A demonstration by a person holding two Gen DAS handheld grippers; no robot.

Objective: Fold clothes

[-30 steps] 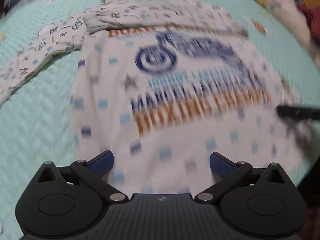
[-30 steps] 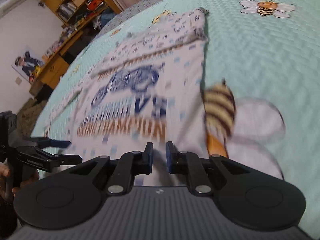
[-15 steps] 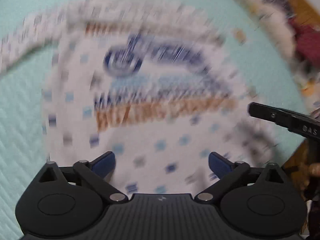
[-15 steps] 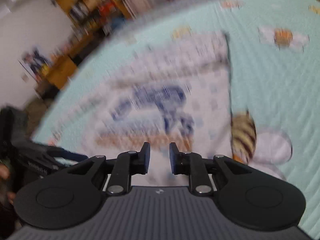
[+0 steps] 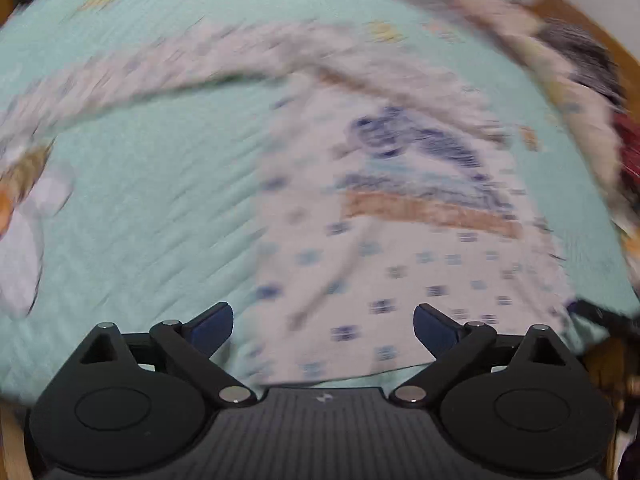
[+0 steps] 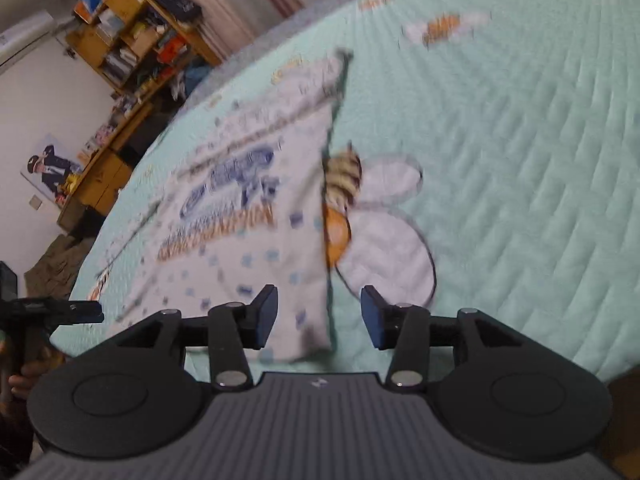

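A white long-sleeved shirt (image 5: pixel 400 220) with blue and orange print lies flat on the mint bedspread (image 5: pixel 152 184), one sleeve (image 5: pixel 132 80) stretched out to the left. My left gripper (image 5: pixel 323 326) hangs open over the shirt's near left hem, nothing between its fingers. In the right wrist view the same shirt (image 6: pixel 240 216) lies with its near right corner just ahead of my right gripper (image 6: pixel 319 316). Its jaws are opening; the corner shows between them, but the pads do not press on it. The left gripper (image 6: pixel 76 310) shows at that view's left edge.
A bee print (image 6: pixel 360 216) on the bedspread sits by the shirt's right edge. Piled clothes (image 5: pixel 580 80) lie at the bed's far right. Wooden shelves (image 6: pixel 136 32) and a wall poster (image 6: pixel 48 168) stand beyond the bed's far side.
The right gripper's jaws have spread from nearly shut to half open and it has shifted toward the shirt's right corner. The left gripper has swung left, toward the shirt's left edge.
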